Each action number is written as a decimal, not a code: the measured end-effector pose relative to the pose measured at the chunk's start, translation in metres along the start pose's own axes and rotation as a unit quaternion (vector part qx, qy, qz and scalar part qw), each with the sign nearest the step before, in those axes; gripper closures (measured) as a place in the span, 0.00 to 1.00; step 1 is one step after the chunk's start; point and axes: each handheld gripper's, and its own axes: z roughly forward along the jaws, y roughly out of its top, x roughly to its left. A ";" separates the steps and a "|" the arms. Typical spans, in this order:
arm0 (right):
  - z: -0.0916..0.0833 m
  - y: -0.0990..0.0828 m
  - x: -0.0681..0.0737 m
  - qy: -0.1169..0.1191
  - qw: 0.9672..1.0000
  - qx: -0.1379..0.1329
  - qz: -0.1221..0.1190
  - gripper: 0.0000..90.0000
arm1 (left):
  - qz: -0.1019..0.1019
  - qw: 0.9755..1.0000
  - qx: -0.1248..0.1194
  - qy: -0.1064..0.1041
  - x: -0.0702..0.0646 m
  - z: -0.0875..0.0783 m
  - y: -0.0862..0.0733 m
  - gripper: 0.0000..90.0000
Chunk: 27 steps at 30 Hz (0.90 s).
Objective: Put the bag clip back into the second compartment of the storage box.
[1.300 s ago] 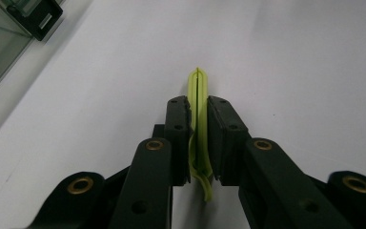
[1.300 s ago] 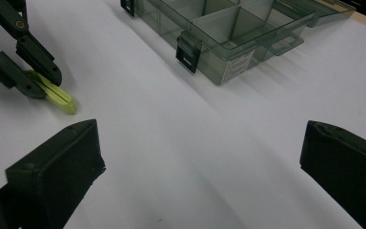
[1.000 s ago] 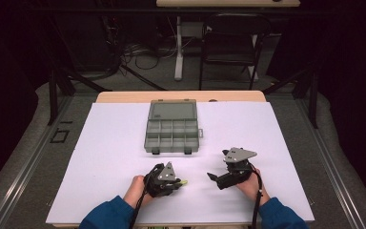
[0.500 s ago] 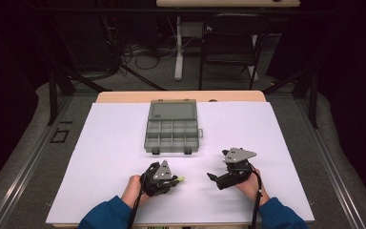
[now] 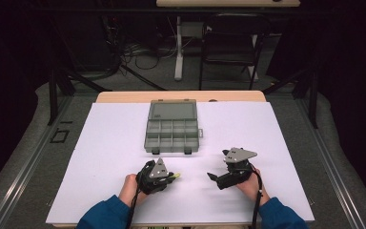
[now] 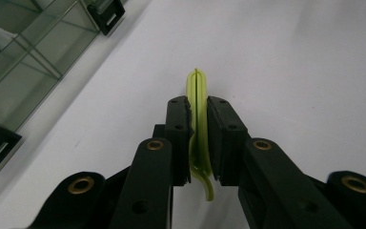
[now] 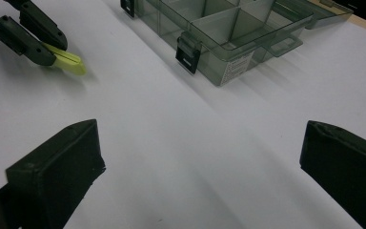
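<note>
My left gripper (image 5: 170, 177) rests low on the white table sheet (image 5: 100, 157), near the front and left of centre. It is shut on a thin yellow-green plastic strip (image 6: 198, 88), whose tip sticks out past the pads (image 6: 178, 119). The same strip (image 7: 69, 61) lies flat on the sheet in the right gripper view. To its right, my right gripper (image 5: 212, 177) stands open, its jaws wide apart (image 7: 200, 157) with bare sheet between them. A grey see-through compartment box (image 5: 171, 133) sits beyond both grippers, lid open toward the far side.
The box (image 6: 19, 62) lies close on the left in the left gripper view, its black latches (image 7: 187, 55) facing me. A wooden table edge (image 5: 124, 97) runs behind the sheet. A chair (image 5: 228, 38) and cables stand on the floor beyond.
My left gripper has shifted slightly to the left with the strip still in it. The right gripper has stayed in place.
</note>
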 end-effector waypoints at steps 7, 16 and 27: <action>0.001 -0.001 0.000 0.000 1.000 0.002 -0.001 0.00 | -0.012 1.000 -0.009 0.012 0.005 -0.003 -0.004 0.89; 0.000 -0.001 -0.001 -0.007 1.000 0.000 0.001 0.00 | -0.020 0.999 -0.019 0.040 0.014 -0.010 -0.008 0.89; 0.001 -0.001 0.000 -0.011 1.000 0.004 0.002 0.00 | -0.029 0.998 -0.025 0.053 0.021 -0.015 -0.010 0.89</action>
